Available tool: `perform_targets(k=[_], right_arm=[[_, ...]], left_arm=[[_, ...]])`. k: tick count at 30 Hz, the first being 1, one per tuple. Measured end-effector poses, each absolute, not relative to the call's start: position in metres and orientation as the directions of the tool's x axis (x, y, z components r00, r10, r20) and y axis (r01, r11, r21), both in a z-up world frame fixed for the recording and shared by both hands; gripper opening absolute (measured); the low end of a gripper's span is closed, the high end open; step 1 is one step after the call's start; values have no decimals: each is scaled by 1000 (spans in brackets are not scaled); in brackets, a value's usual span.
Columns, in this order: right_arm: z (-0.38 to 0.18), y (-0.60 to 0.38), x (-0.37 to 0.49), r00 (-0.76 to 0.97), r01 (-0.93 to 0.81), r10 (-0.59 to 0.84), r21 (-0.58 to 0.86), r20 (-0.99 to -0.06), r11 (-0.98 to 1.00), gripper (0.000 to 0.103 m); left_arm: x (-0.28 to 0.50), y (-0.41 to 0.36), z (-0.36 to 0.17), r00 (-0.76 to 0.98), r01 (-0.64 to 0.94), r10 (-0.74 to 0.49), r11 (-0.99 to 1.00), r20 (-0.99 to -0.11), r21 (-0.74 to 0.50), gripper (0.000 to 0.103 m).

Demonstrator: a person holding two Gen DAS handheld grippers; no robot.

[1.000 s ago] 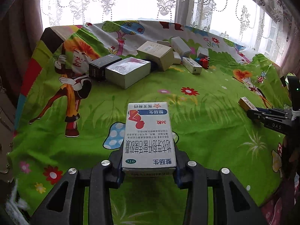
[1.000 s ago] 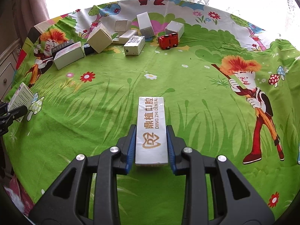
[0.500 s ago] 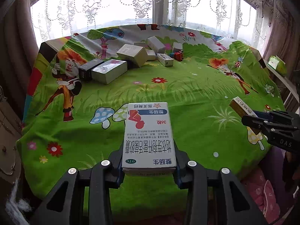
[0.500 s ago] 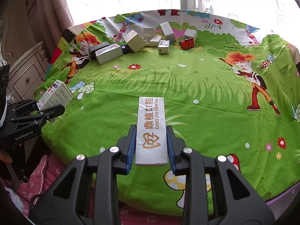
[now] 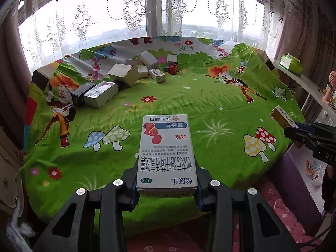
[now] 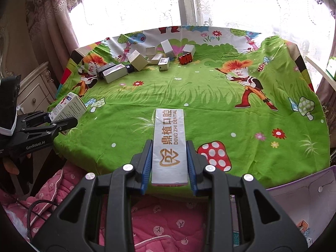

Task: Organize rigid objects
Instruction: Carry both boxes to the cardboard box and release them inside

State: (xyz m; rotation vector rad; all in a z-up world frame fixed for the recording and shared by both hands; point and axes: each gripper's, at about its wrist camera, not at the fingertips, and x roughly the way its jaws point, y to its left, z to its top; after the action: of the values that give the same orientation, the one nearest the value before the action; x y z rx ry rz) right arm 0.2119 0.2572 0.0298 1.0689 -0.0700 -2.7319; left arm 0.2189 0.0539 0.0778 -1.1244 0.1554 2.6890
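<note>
Green cartoon-print tablecloth [image 5: 210, 96], white-and-blue medicine box [image 5: 167, 153], pink quilt [image 6: 168, 216]

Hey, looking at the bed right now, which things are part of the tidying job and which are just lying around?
Part of the job:
- medicine box in the left claw
- dental box in the right claw
- pile of boxes
- red toy car

Just lying about:
- cartoon bedsheet
- lace curtains
- green pack on the sill
- pink quilt

I see a wide bare stretch of green cloth [image 6: 199, 105] between my grippers and the far edge, where a cluster of boxes [image 6: 136, 59] and a red toy car [image 6: 185, 58] block the way, with a silver box [image 5: 100, 94] and black box [image 5: 83, 91] crowding the left.
</note>
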Motion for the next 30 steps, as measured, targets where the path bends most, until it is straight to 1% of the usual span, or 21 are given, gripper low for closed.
perform_targets(k=[6, 10, 14, 18, 22, 24, 26, 28, 30], right_arm=[[43, 301, 253, -746, 76, -111, 81, -657, -994, 34], [49, 335, 282, -754, -8, -24, 45, -657, -999, 34], [51, 370, 311, -751, -96, 51, 32, -658, -995, 34], [48, 403, 335, -739, -170, 97, 45, -667, -984, 34], [41, 430, 357, -726, -239, 155, 34, -670, -970, 34], [33, 445, 364, -703, -289, 206, 8, -681, -957, 34], [25, 456, 370, -674, -333, 246, -11, -696, -943, 34], [17, 466, 375, -667, -347, 233, 17, -708, -938, 34], [11, 471, 378, -659, -352, 227, 26, -717, -936, 34]], left_arm=[[227, 97, 87, -660, -350, 235, -937, -714, 14, 41], [236, 141, 95, -617, -463, 317, -886, -720, 7, 41], [249, 195, 102, -569, -581, 383, -813, -728, 26, 41], [265, 249, 100, -528, -677, 405, -732, -746, 82, 41], [276, 294, 91, -468, -750, 417, -654, -779, 101, 41], [277, 314, 82, -448, -775, 409, -621, -795, 117, 41], [278, 332, 70, -407, -795, 400, -597, -821, 104, 41], [280, 346, 58, -371, -812, 388, -576, -844, 92, 41], [285, 359, 48, -359, -826, 370, -554, -857, 107, 41]])
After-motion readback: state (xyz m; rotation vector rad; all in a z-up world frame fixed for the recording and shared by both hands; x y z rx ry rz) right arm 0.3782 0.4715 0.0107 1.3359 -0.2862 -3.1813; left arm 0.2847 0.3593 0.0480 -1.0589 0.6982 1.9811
